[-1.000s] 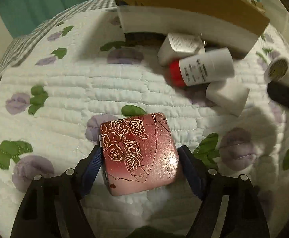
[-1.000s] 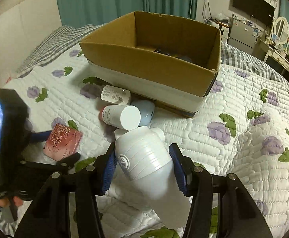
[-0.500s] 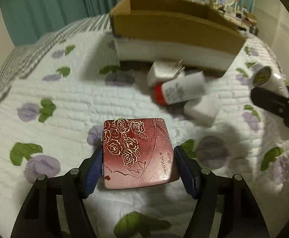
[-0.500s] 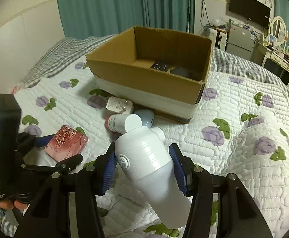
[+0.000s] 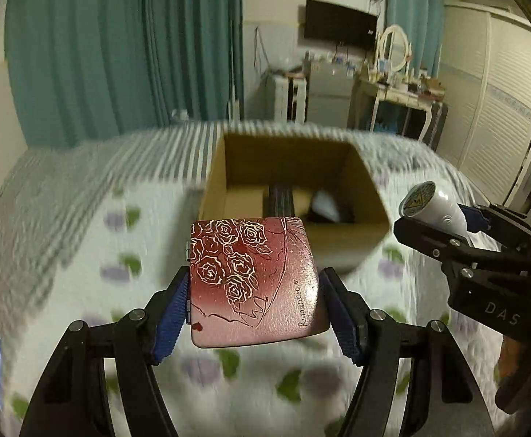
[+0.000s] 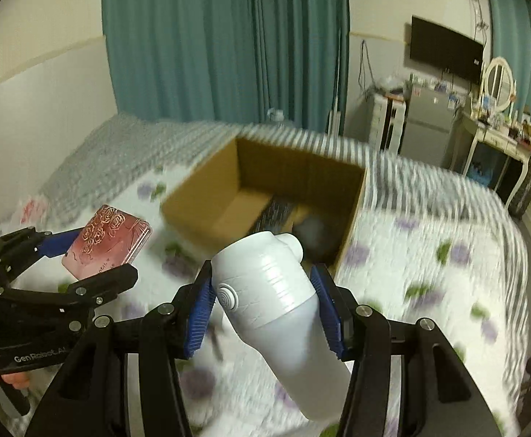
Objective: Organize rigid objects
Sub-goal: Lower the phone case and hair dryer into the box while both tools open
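My left gripper [image 5: 253, 307] is shut on a flat red case with gold roses [image 5: 252, 280] and holds it in the air in front of the open cardboard box [image 5: 294, 225]. It also shows in the right wrist view [image 6: 107, 245]. My right gripper [image 6: 261, 307] is shut on a white bottle [image 6: 265, 284], raised above the bed, just short of the box [image 6: 265, 196]. In the left wrist view the bottle [image 5: 434, 205] is to the right of the box. Dark items lie inside the box.
The bed has a white quilt with purple flowers [image 6: 429, 251] and a grey checked blanket [image 6: 127, 138] behind. Teal curtains [image 6: 229, 43], a TV, a small fridge and a dressing table [image 6: 502, 138] stand beyond the bed. The background is motion-blurred.
Both grippers have risen from the quilt with their objects and moved toward the box. The loose items on the quilt have dropped out of view.
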A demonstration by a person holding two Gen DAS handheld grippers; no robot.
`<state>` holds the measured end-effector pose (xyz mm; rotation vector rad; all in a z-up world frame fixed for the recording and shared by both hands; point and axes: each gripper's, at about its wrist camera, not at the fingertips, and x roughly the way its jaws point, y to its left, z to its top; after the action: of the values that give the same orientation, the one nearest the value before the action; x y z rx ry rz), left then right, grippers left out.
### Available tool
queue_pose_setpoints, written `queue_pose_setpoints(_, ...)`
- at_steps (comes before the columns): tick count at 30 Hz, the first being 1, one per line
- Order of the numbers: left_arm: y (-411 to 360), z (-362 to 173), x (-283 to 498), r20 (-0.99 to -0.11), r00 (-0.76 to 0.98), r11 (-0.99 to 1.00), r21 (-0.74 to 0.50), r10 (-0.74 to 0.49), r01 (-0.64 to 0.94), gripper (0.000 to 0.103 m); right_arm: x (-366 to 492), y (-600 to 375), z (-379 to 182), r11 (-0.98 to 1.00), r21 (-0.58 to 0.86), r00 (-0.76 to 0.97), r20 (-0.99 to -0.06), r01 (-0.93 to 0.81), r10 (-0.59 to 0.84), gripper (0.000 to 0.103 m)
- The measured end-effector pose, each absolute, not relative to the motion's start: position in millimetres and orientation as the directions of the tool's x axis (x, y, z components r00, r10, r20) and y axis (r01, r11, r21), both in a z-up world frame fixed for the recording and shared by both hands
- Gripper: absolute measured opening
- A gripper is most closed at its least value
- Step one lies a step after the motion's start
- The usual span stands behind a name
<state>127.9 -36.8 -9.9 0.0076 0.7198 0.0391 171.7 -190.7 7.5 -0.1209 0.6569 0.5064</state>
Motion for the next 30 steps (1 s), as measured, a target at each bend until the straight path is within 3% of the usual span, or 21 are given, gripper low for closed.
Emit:
queue_pose_setpoints(6, -35.7, 6.9, 200.6, -0.645, 0.764, 1.000, 0.013, 0.002, 0.008, 0.071, 225.1, -178.6, 29.2, 0.880, 0.065, 0.699, -0.580, -0.471, 0.417, 0.052)
queue_pose_setpoints(13, -36.7, -29.9, 263.6, -0.678, 0.735, 0.998, 0.037, -0.006, 0.042, 0.071, 277.2, -171.5, 1.0, 0.890, 0.101, 0.689, -0.597, -0.444, 0.411, 0.052)
queue_pose_setpoints(19, -32.1, -52.3, 278.4, -0.681, 0.732, 0.998, 0.060, 0.014, 0.036, 0.073, 299.6, -169.1, -32.6, 0.894, 0.118, 0.646, -0.651, -0.432, 0.399, 0.052)
queue_pose_setpoints(30, -18.6, -35.1, 252.3, -0.650, 0.758, 0.997, 0.076, 0.057, -0.010, 0.073, 294.2, -172.8, -36.7, 0.905, 0.111, 0.647, -0.664, -0.411, 0.376, 0.052)
